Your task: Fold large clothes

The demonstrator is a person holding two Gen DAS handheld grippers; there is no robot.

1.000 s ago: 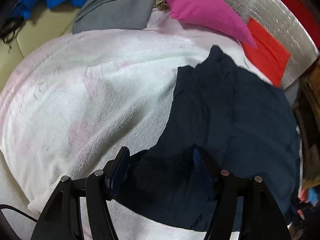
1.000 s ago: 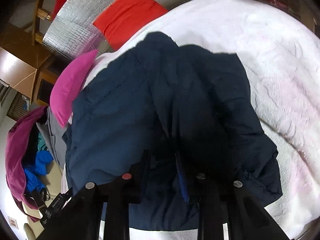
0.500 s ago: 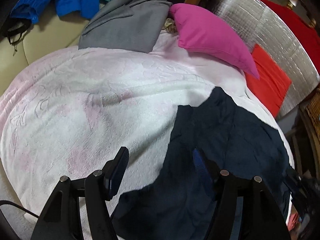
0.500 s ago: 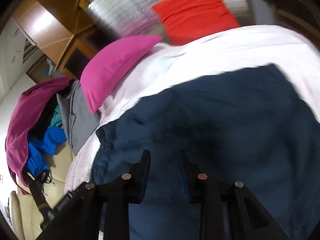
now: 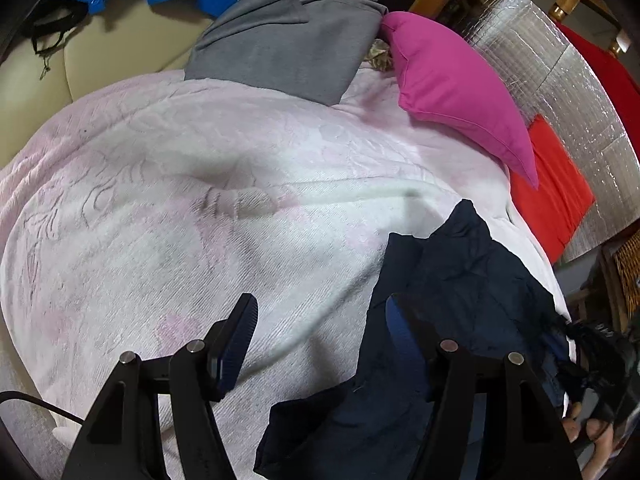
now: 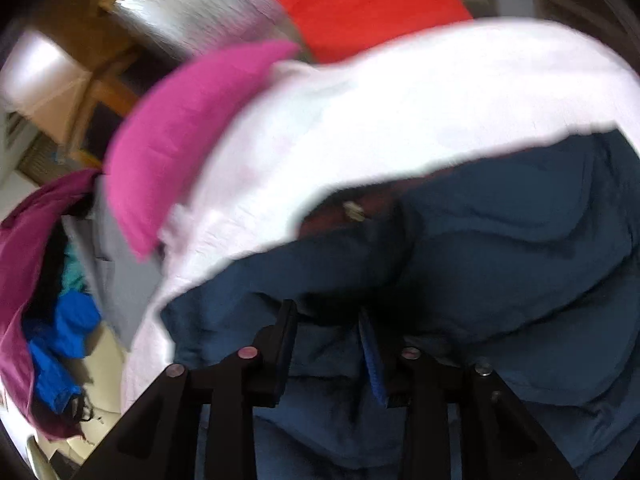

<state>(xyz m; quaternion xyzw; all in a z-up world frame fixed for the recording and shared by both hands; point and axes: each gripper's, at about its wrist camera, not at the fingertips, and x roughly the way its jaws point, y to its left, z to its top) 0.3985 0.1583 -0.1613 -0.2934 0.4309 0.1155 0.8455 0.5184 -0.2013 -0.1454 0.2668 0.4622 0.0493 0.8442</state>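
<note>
Your right gripper has just been opening; its jaws stand slightly apart over the navy garment with nothing pinched between them. Your left gripper is spread wide and empty above the pale blanket, beside the garment's edge. The garment lies rumpled on the blanket, so you seem between folds: next, pick an edge to grip.

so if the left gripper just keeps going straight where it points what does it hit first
Probably the pale pink blanket: the left gripper points at bare blanket beside the dark blue garment.
</note>
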